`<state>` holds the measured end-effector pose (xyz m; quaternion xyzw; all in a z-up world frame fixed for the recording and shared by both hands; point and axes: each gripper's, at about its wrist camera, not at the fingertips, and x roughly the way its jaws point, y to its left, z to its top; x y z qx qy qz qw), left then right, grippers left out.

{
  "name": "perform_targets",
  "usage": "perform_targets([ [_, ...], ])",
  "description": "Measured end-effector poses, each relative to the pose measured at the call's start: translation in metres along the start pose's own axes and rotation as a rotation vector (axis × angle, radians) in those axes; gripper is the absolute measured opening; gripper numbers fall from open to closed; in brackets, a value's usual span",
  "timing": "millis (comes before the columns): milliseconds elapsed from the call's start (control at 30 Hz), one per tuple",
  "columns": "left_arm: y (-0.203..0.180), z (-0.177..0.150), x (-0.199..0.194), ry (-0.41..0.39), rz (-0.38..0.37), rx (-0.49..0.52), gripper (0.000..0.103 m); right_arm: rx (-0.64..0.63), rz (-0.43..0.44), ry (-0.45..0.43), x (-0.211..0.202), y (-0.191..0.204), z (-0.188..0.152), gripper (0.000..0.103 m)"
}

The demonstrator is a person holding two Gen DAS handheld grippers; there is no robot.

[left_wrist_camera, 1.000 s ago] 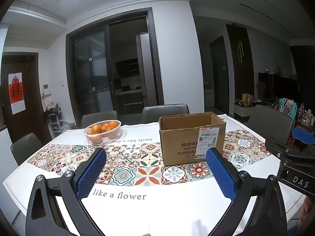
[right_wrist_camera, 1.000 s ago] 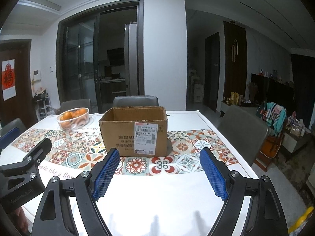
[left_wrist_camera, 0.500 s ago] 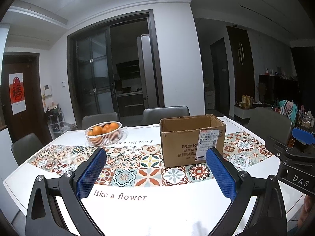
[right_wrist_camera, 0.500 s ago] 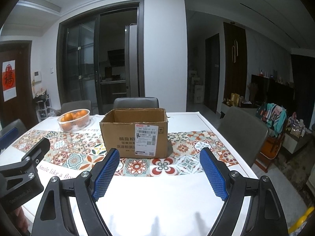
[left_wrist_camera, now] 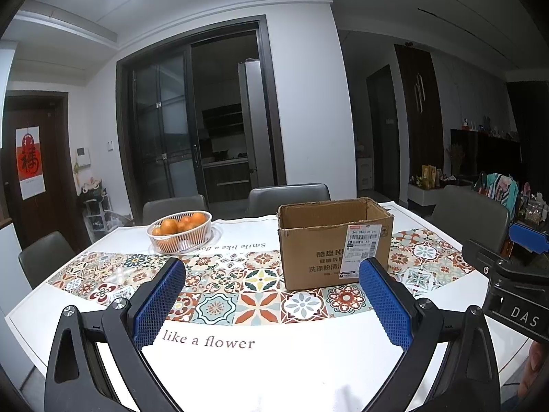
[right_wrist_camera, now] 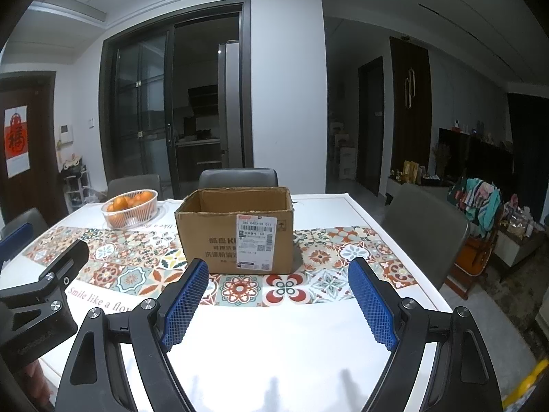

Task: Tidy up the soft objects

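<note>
Beyond both spread grippers (left_wrist_camera: 271, 305) (right_wrist_camera: 278, 304); cardboard box (right_wrist_camera: 236, 233), untouched.

A white plastic basket of oranges (left_wrist_camera: 179, 231) sits on the white table with a patterned tile runner (left_wrist_camera: 219, 274), grey chairs (left_wrist_camera: 287, 197) behind

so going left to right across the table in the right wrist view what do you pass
black body of the left gripper → white plastic basket of oranges → open brown cardboard box with a white shipping label → grey padded chair at the table's right side
</note>
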<state>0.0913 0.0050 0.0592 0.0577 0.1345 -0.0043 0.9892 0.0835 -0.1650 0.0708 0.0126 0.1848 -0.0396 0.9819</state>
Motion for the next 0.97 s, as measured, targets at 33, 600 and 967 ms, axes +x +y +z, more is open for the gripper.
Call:
perform_targets([
  [33,-0.0002,0.0000,-0.0002,0.000,0.001,0.000,0.103,-0.001,0.000,0.001,0.0002,-0.0002,0.0000,0.085],
  [600,-0.0008,-0.0018,0.0001,0.002,-0.002,0.000,0.103,0.004,0.003,0.005,-0.0002,-0.0015,-0.0024,0.085],
  [967,-0.0016,-0.0064,0.0012,0.002,0.002,0.002,0.103,0.005,0.003,0.005,-0.0005,-0.0027,-0.0031,0.085],
])
